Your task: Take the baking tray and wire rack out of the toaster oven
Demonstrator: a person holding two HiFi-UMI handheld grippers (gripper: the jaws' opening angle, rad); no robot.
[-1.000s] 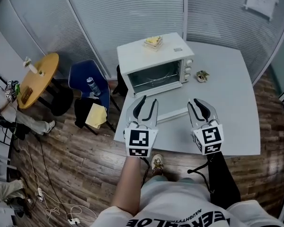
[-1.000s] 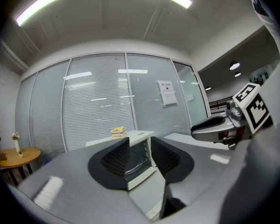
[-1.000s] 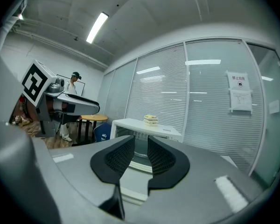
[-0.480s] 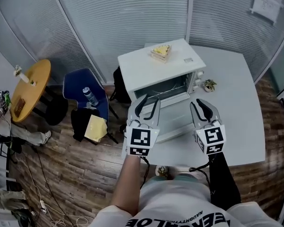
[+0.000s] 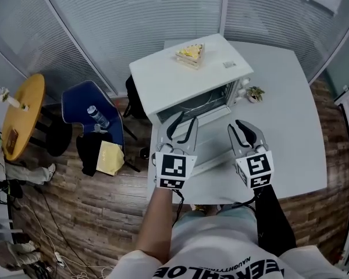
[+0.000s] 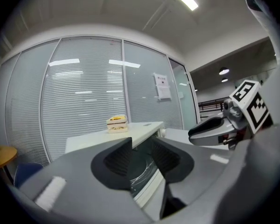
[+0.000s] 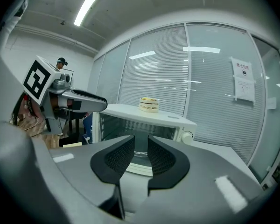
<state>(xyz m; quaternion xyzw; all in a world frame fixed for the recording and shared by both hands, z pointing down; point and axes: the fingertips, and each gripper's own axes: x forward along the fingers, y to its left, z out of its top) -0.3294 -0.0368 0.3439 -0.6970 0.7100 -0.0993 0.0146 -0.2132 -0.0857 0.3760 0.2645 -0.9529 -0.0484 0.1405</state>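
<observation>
A white toaster oven (image 5: 180,80) stands on the white table (image 5: 291,127), its door (image 5: 212,147) lowered flat toward me. Thin wires of the rack (image 6: 141,171) show inside the dark cavity; I cannot make out the baking tray. My left gripper (image 5: 178,133) hovers in front of the oven's left side, open with nothing between its fingers. The right gripper (image 5: 245,131) hangs before the oven's right side over the table, jaws a narrow gap apart and empty. In the right gripper view the oven (image 7: 149,118) sits straight ahead beyond the right gripper (image 7: 141,154).
A sandwich (image 5: 190,54) rests on top of the oven. A small potted plant (image 5: 255,93) stands on the table right of it. On the floor to the left are a blue chair (image 5: 90,112) with a bottle and a round yellow table (image 5: 20,115). Glass walls with blinds close the back.
Both grippers have moved forward and a little down toward the open oven, which now sits nearer to their tips. The jaws keep the same openings.
</observation>
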